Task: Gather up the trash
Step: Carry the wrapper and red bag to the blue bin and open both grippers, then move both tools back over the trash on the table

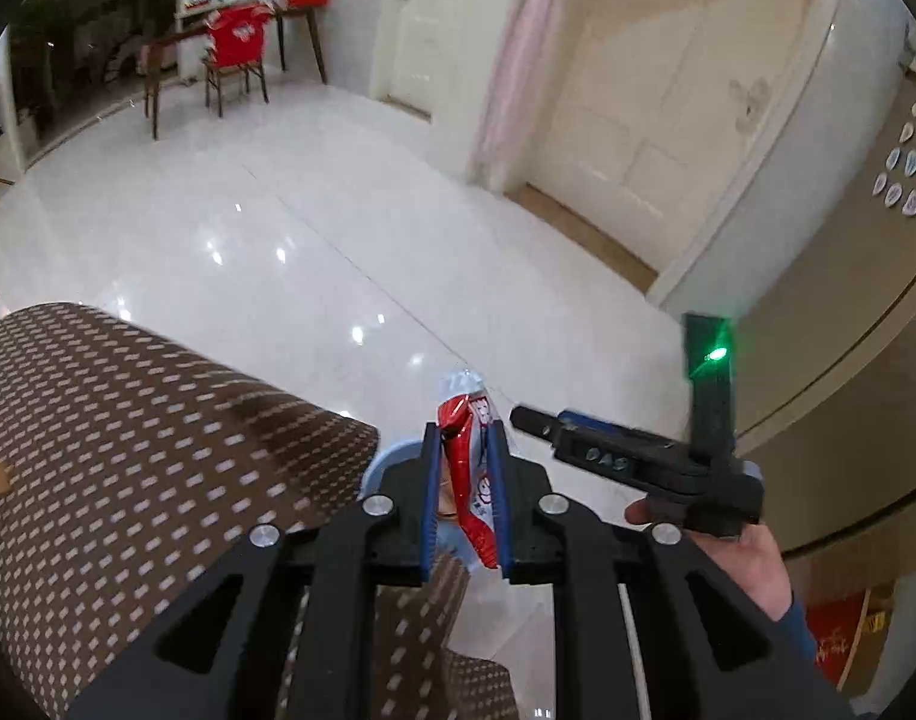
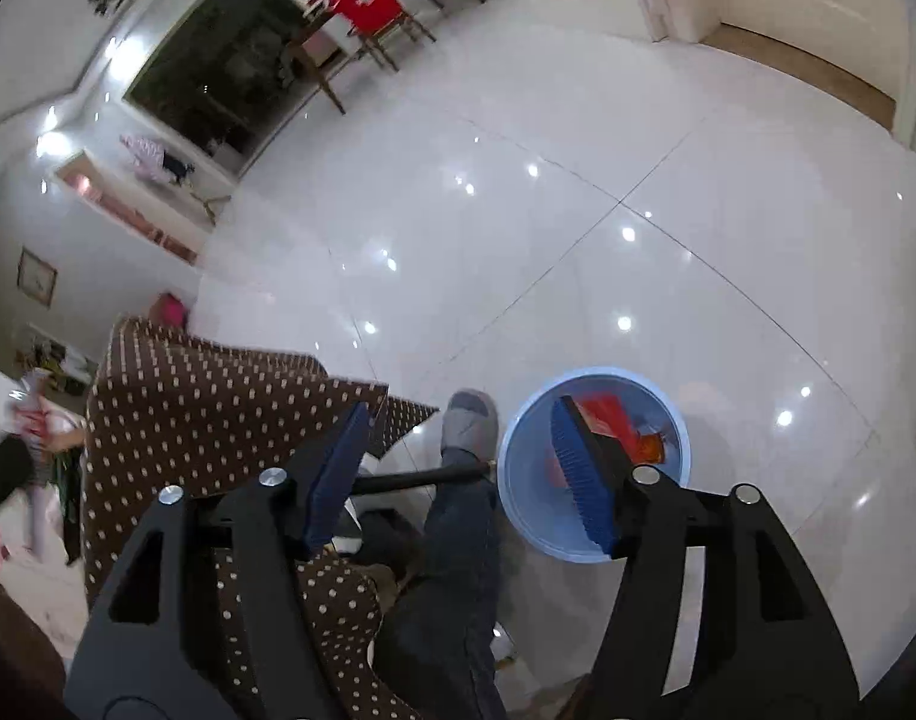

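My left gripper [image 1: 465, 438] is shut on a red and white snack wrapper [image 1: 465, 468], held upright above the floor beside the sofa arm. A light blue bin [image 1: 392, 462] shows partly behind the left fingers. In the right wrist view the same blue bin [image 2: 596, 546] stands on the floor with red and orange trash [image 2: 614, 420] inside. My right gripper [image 2: 458, 420] is open and empty, held above the bin and the person's leg. The right gripper [image 1: 533, 420] also shows in the left wrist view, held in a hand.
A brown dotted sofa [image 1: 128, 432] fills the left; it also shows in the right wrist view [image 2: 218, 408]. The person's grey slipper [image 2: 470, 420] rests next to the bin. White glossy floor tiles [image 2: 578, 240] stretch ahead. A table and red-covered chair [image 1: 236, 54] stand far back.
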Demonstrator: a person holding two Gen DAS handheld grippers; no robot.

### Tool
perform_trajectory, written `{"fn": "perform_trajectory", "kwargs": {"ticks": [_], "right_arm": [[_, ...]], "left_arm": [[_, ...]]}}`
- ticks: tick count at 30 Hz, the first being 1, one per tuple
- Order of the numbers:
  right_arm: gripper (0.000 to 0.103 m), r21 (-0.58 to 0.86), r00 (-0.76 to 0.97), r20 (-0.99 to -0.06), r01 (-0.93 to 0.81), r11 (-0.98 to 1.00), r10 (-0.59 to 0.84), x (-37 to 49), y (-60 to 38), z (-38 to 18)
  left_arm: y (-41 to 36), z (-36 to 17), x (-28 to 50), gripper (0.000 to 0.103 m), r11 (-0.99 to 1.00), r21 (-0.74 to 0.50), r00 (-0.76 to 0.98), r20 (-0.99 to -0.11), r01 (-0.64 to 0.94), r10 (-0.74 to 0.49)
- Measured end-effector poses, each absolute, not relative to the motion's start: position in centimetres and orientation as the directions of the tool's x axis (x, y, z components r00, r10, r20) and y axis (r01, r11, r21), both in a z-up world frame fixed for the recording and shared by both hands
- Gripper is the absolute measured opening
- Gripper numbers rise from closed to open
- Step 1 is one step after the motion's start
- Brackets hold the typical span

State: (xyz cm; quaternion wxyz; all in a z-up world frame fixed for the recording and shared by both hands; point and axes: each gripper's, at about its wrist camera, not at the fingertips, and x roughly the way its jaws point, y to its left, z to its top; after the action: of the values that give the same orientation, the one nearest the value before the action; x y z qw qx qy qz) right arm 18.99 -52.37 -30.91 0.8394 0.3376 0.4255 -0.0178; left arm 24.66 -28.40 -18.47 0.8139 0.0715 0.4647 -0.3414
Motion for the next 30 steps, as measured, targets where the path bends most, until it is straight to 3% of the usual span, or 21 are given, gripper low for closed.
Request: {"fn": "perform_trajectory", "kwargs": {"ticks": [8,9,10,11,12,13,16,30], "right_arm": [[0.088,0.594,0.735,-0.660,0.381,0.709,0.158,16.2,-56.5,-28.9],[0.090,0.600,0.743,-0.652,0.386,0.701,0.149,15.6,-56.7,-28.6],[0.092,0.603,0.748,-0.648,0.386,0.698,0.146,15.4,-56.9,-28.4],[0.093,0.605,0.752,-0.643,0.385,0.697,0.143,15.1,-57.1,-28.1],[0.094,0.603,0.754,-0.643,0.386,0.698,0.138,15.2,-57.1,-27.9],[0.096,0.599,0.755,-0.643,0.387,0.701,0.132,15.0,-57.1,-27.7],[0.097,0.591,0.760,-0.640,0.389,0.707,0.117,14.6,-56.6,-27.1],[0.097,0.518,0.781,-0.622,0.361,0.776,0.052,13.9,-52.9,-23.1]], "left_arm": [[-33.8,-22.6,28.0,0.016,0.728,-0.235,0.192,-0.872,0.644,-0.450],[-34.3,-23.0,28.3,0.023,0.733,-0.232,0.185,-0.879,0.639,-0.439],[-34.6,-23.4,28.7,0.043,0.740,-0.230,0.176,-0.887,0.633,-0.427],[-34.8,-23.8,29.2,0.056,0.749,-0.235,0.168,-0.892,0.619,-0.419],[-34.8,-23.8,29.8,0.079,0.762,-0.235,0.167,-0.897,0.604,-0.409],[-34.6,-23.6,30.1,0.084,0.774,-0.233,0.182,-0.895,0.589,-0.408],[-33.5,-22.5,30.3,0.090,0.787,-0.214,0.240,-0.878,0.579,-0.415],[-28.6,-15.0,24.0,0.095,0.800,-0.123,0.498,-0.725,0.587,-0.477]]}}
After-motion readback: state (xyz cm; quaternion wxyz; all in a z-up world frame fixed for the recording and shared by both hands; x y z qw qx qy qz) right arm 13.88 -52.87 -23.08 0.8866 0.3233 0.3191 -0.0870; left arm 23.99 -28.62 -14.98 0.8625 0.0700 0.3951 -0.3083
